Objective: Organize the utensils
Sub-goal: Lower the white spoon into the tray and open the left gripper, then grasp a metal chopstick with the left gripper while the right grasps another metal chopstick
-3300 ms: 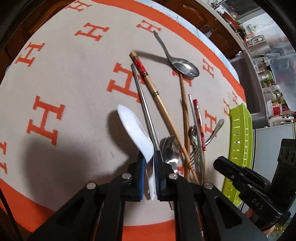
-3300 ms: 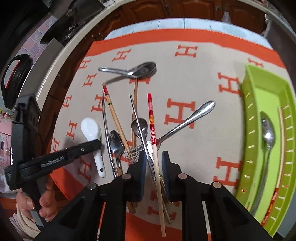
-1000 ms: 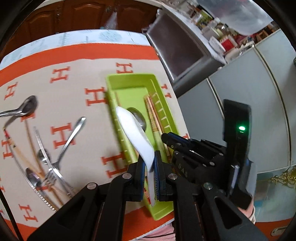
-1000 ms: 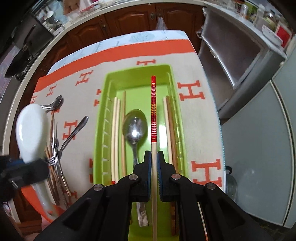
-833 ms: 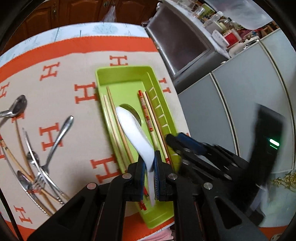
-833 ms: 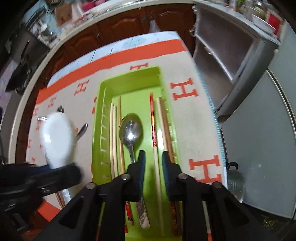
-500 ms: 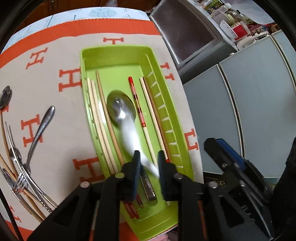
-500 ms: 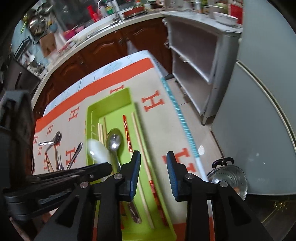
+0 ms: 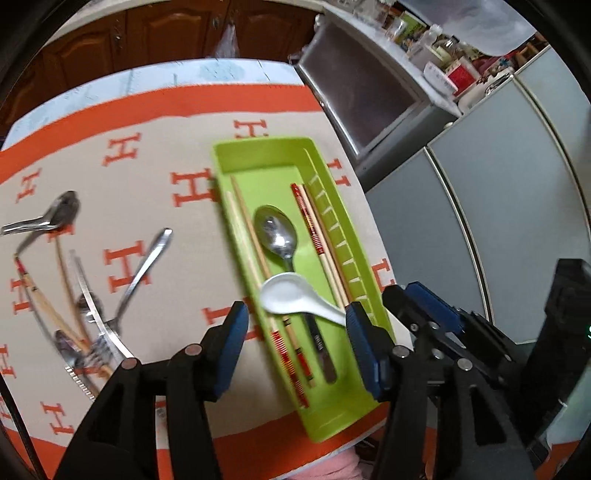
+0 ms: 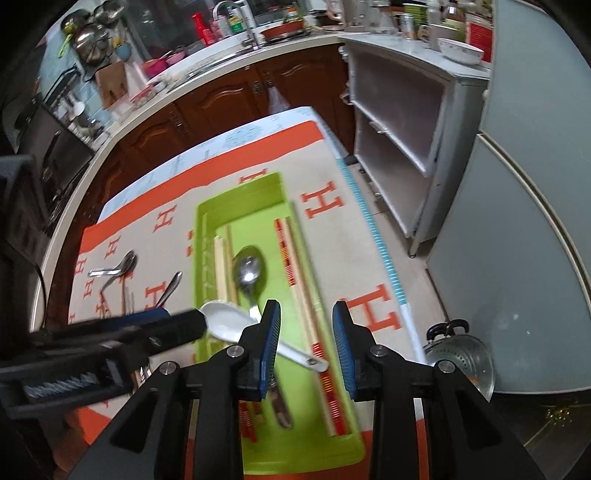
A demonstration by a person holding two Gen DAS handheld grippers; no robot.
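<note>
Tray (image 9: 258,153), green, lies on the desk below the left hand-held gripper (image 9: 295,325), which tilts steeply down, jaws just opened wide, nothing pinched. White spoon (image 9: 295,297) rests across a metal spoon (image 9: 277,232) and chopsticks (image 9: 314,229) inside. Cloth (image 9: 122,206) repeats orange "H". Loose cutlery (image 9: 88,314) lies left.

Right wrist view: right hand-held gripper (image 10: 306,343) hangs empty, partly parted, above the tray (image 10: 240,194); the left gripper's finger covers the white spoon's (image 10: 229,323) edge.

Home kitchen: sink faucet (image 10: 246,18), wooden cabinets (image 10: 221,99), hanging pots (image 10: 92,40), fridge (image 10: 535,221).

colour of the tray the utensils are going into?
Lime green, a plain plastic tray. Clearest in the left wrist view.
</note>
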